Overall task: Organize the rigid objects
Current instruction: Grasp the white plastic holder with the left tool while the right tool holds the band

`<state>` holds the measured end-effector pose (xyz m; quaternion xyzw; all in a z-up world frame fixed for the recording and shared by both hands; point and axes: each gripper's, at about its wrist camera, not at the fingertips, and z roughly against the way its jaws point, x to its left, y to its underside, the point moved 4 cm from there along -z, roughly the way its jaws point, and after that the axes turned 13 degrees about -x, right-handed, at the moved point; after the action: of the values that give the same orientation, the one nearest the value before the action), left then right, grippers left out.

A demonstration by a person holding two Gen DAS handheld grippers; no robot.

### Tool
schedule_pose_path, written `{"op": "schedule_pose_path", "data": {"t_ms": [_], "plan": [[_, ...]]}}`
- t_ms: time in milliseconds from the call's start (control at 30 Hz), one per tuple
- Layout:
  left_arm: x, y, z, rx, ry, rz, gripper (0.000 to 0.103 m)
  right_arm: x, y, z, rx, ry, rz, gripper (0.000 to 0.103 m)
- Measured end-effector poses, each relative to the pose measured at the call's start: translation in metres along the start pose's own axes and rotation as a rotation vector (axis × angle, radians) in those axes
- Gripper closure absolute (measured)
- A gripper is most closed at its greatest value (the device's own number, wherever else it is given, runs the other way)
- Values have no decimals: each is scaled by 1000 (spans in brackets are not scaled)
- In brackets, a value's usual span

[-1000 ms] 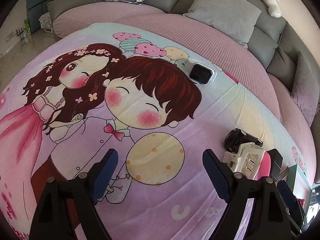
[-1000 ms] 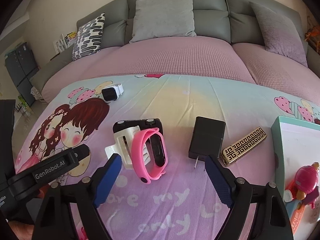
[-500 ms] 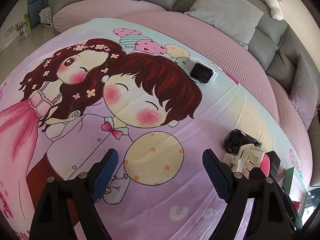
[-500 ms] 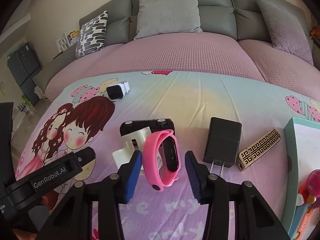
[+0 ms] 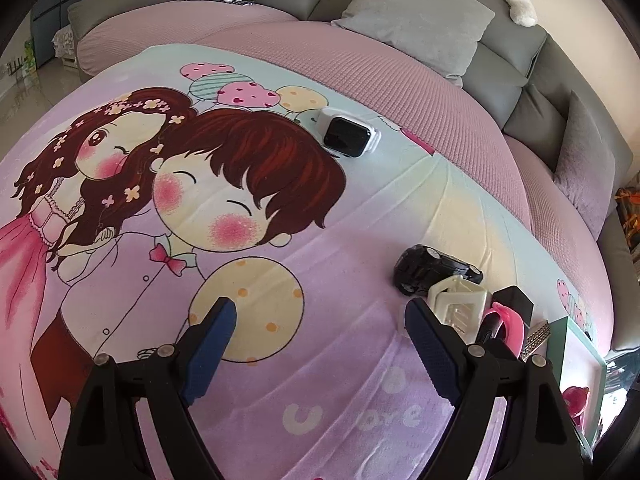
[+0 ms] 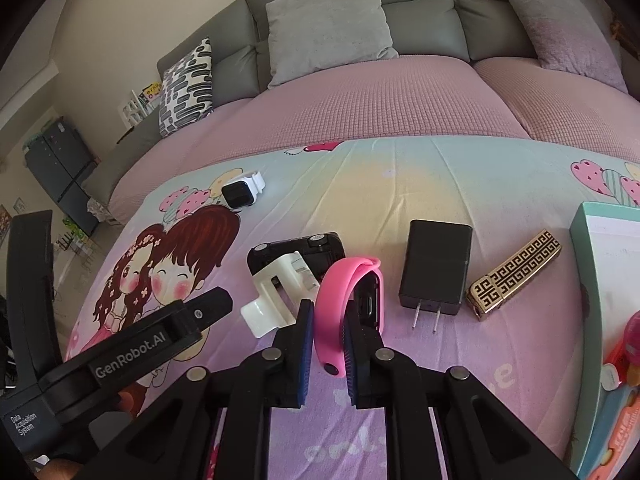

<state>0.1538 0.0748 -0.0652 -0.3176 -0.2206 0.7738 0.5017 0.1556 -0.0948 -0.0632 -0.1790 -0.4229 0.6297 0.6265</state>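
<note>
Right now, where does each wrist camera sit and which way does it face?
Left wrist: behind the open left tool, angled down at the cartoon sheet and white smartwatch.
Right wrist: behind the right tool, shut on the pink band; charger, gold bar; the left tool's body at left.
Shared: smartwatch, pink band, white clip, sofa.

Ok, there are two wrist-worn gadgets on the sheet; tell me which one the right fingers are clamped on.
The pink fitness band, squeezed between the right gripper's fingers beside the black charger. The other, a white-strapped smartwatch, lies untouched far off by the printed balloons.
</note>
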Motion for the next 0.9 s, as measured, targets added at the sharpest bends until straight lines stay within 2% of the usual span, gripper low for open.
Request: {"op": "schedule_pose_path", "data": {"t_ms": [200,367,467,600,767,900], "plan": [[-20,2,3,-10,44,-44,16,-14,-7,13,-18,5,-34,88],[-35,2,4,-2,116,-37,16,-19,-14,23,-35,10,-38,88],[-43,3,3,-7,119,-64,16,-21,-18,31,-52,24,-24,88],[-49,4,-1,1,149,-44,16,-26,-21,35,-60,33,-31,88],[-58,8,-7,5,121,-82,16,-34,-23,39,-67,50,-41,88],[-59,11,-12,21,136,-67,17,-40,-24,40,-67,59,-57,88]]}}
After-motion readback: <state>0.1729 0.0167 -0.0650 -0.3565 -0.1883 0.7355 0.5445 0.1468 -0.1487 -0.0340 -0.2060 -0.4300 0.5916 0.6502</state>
